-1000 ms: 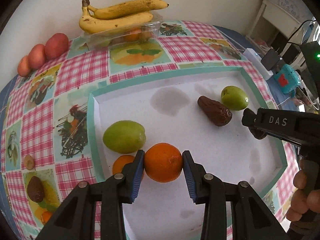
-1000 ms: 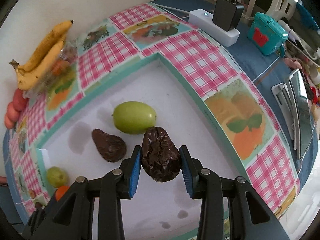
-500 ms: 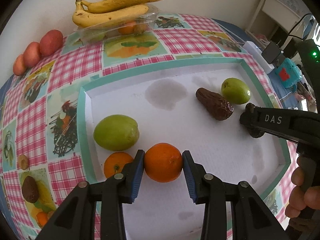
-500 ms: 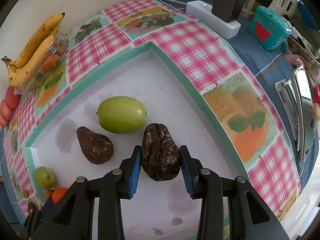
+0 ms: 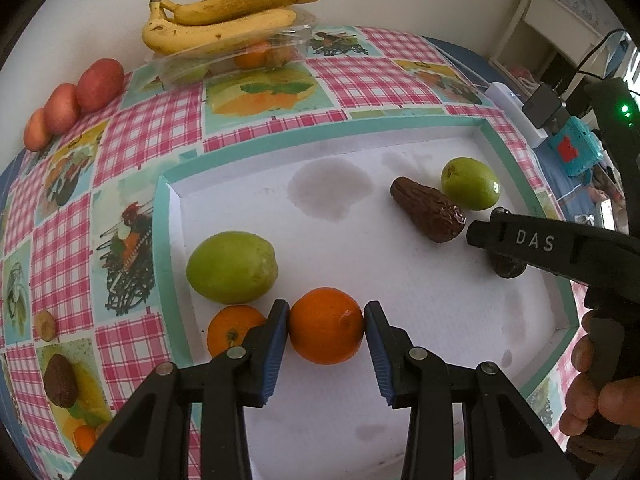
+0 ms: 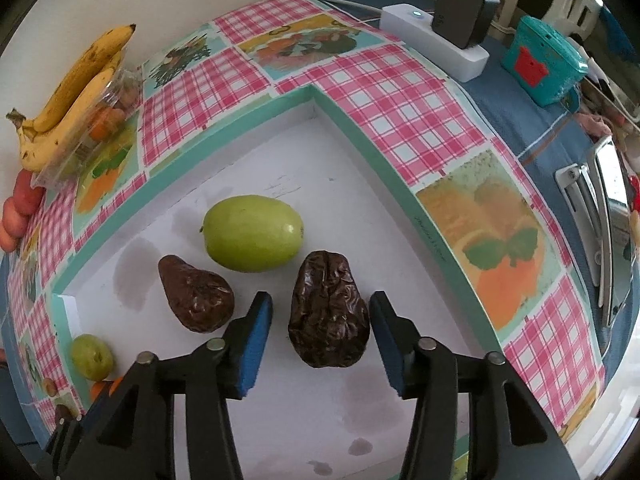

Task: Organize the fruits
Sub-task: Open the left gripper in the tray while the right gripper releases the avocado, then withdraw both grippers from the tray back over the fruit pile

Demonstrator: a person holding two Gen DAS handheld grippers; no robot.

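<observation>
Left wrist: left gripper point(image 5: 326, 326) clamped on orange point(image 5: 326, 325) at white tray point(image 5: 400, 280) floor beside second orange point(image 5: 232, 334); bananas point(image 5: 224, 20) outside tray, sorting unfinished.

Right wrist: right gripper point(image 6: 322, 322) jaws just opened, apart around wrinkled dark fruit point(image 6: 326, 314), now released; only here gap visible.

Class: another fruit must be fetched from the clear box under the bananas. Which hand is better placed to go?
Probably the right gripper: its jaws have just opened off the dark fruit. The left gripper grips an orange.
</observation>
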